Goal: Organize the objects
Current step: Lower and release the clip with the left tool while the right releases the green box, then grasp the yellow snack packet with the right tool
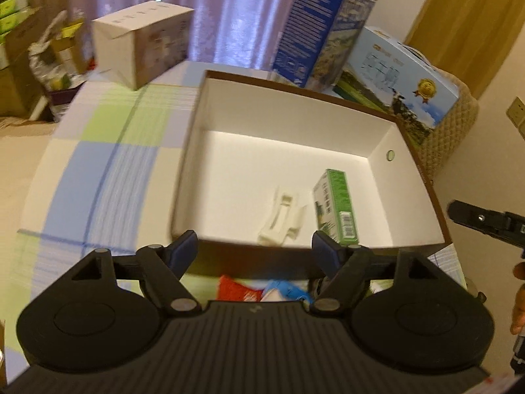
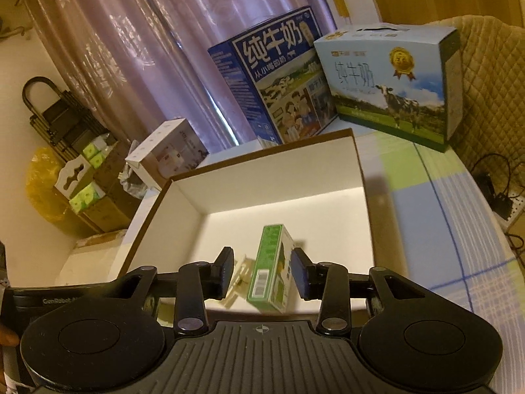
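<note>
dark blue carton (image 2: pixel 279 78): 纯牛奶 | pale carton (image 2: pixel 387 82): 纯牛奶 | left tongs body (image 2: pixel 59 301): GenRobot

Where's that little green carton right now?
The small green carton lies inside the open white-lined cardboard box, near its front wall, beside a white plastic clip.

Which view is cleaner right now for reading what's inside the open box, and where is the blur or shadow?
Left wrist: motion-smeared, worst over the tablecloth; the white plastic piece looks soft. Right wrist: sharper, the green carton shows its barcode, though it leans behind the right gripper. Both views: the open box has shaded walls and a bright floor, with fisheye bending at the edges.
</note>
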Demonstrator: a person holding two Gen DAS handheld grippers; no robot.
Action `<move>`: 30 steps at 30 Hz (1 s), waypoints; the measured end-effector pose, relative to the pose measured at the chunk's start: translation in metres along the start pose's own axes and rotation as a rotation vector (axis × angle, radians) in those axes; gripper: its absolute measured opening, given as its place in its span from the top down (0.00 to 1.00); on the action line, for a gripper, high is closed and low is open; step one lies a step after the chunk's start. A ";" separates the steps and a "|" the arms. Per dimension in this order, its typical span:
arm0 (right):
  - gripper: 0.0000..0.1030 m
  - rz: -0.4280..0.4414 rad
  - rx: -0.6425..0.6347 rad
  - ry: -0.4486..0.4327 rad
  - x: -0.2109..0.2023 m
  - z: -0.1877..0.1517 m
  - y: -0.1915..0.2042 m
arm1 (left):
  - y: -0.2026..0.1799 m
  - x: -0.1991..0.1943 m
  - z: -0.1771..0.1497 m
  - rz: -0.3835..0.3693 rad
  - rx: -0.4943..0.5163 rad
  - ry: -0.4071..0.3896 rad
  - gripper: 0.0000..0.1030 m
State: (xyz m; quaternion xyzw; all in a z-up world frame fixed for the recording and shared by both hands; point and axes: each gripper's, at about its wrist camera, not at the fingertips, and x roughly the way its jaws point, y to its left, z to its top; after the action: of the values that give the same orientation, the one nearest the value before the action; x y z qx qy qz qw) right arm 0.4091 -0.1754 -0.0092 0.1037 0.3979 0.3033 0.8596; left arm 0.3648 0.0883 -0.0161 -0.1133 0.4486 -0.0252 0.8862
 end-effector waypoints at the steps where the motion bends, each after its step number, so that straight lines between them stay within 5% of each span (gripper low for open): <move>1: 0.64 -0.004 0.000 0.001 -0.004 -0.002 0.000 | 0.003 -0.004 -0.002 0.007 -0.011 0.000 0.28; 11: 0.63 -0.021 -0.014 0.009 -0.032 -0.022 0.001 | 0.016 -0.034 -0.030 0.068 -0.037 -0.003 0.19; 15: 0.62 -0.038 -0.041 0.036 -0.038 -0.034 0.002 | 0.012 -0.039 -0.040 0.104 -0.023 0.012 0.07; 30: 0.62 -0.096 -0.038 0.139 -0.052 -0.090 -0.009 | -0.008 -0.032 -0.088 0.123 0.049 0.108 0.03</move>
State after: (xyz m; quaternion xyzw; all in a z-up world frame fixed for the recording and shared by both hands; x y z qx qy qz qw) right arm 0.3200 -0.2198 -0.0401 0.0468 0.4554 0.2756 0.8453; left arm 0.2760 0.0696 -0.0394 -0.0624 0.5011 0.0124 0.8630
